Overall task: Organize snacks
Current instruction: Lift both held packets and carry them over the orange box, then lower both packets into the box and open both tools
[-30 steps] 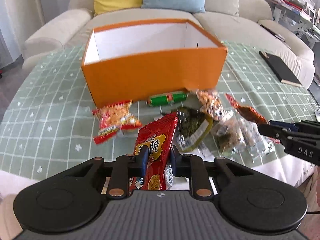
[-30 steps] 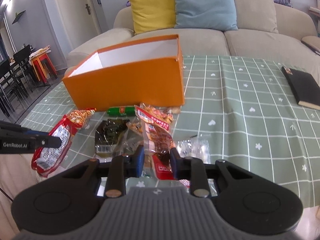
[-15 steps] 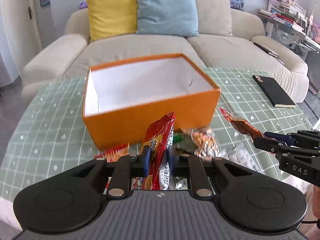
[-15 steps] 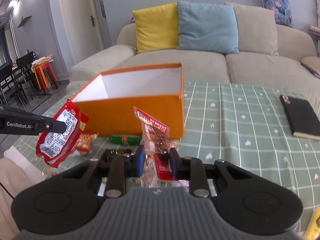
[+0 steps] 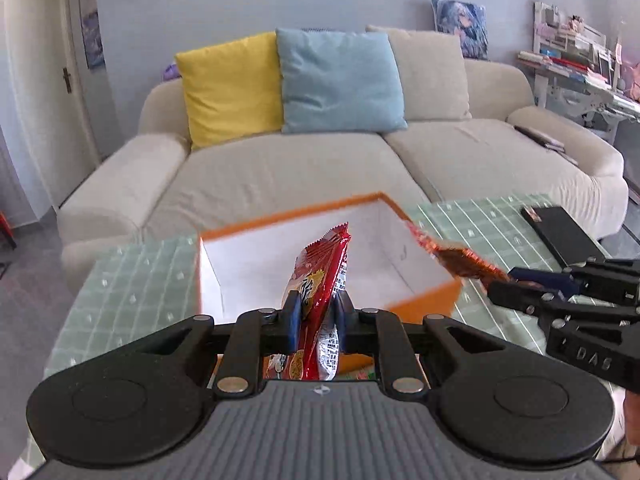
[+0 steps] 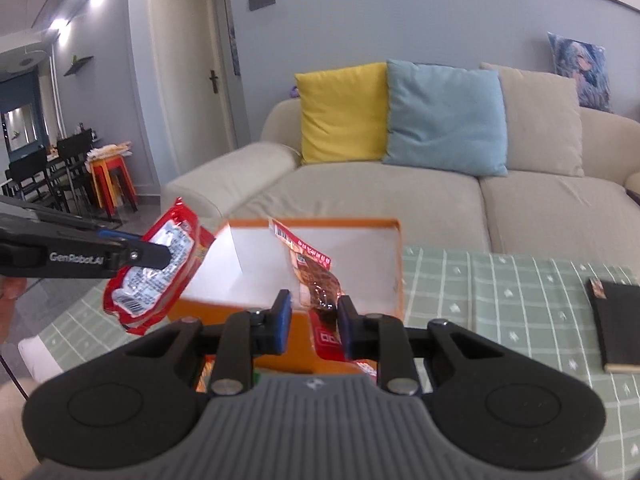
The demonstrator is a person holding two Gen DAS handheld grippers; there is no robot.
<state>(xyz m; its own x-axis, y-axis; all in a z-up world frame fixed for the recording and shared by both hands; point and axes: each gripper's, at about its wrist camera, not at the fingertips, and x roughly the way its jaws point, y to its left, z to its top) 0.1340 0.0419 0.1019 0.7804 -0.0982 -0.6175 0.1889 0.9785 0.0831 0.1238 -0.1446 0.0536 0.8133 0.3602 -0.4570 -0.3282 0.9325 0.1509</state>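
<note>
1. A glossy red foil snack packet (image 5: pixel 320 276) with yellow print is clamped between the jaws of the left gripper (image 5: pixel 316 316); the packet stands nearly upright, its crimped top edge raised in front of the box opening.
2. A clear-and-red plastic snack pouch (image 6: pixel 316 276) with dark contents is pinched by the jaws of the right gripper (image 6: pixel 312 320) – the pouch tilts up and to the left, its barcoded end lying over the box interior in the right wrist view.
3. Both packets are held in the air, clear of the tabletop (image 6: pixel 500 292), which is covered by a pale green cloth with a white grid.
4. The open rectangular cardboard box (image 5: pixel 432 300), orange outside and white inside, rests on the tabletop just ahead of both grippers; no snack is seen in the visible part of its interior.
5. From the left wrist view, the right gripper enters at the right edge with its pouch pointing toward the right side of the box; from the right wrist view, the left gripper enters at the left edge, its packet hanging beside the left corner of the box.
6. A flat black notebook (image 6: pixel 616 320) lies on the tabletop well apart from the box, to the right.
7. Behind the tabletop a cream fabric sofa (image 5: pixel 280 168) is seen – a yellow cushion (image 5: pixel 232 84) and a light blue cushion (image 5: pixel 340 80) lean side by side against its back.
</note>
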